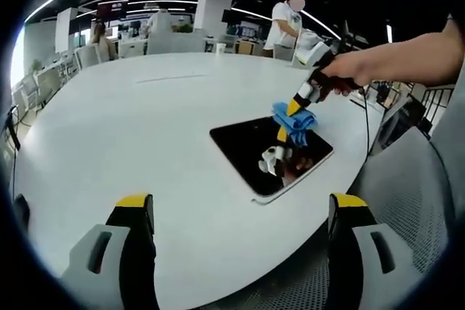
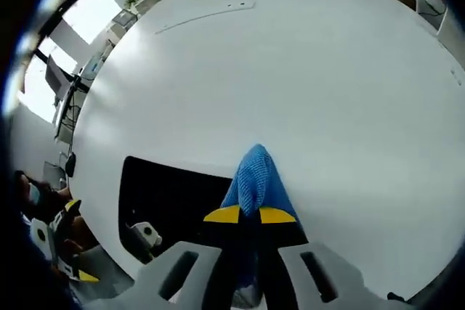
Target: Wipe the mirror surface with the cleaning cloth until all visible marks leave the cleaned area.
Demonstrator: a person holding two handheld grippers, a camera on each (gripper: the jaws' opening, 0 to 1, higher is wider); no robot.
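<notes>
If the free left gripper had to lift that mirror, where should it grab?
Probably at the near edge of the mirror, the side overhanging or nearest the table rim, coming in low from the front. It lies flat and thin, so only an edge offers the jaws a bite. The far end is taken: the right gripper presses the cloth there.

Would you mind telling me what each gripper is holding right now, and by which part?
The right gripper pinches the blue cleaning cloth by its bunched near end, over the mirror. The left gripper is open and holds nothing.
</notes>
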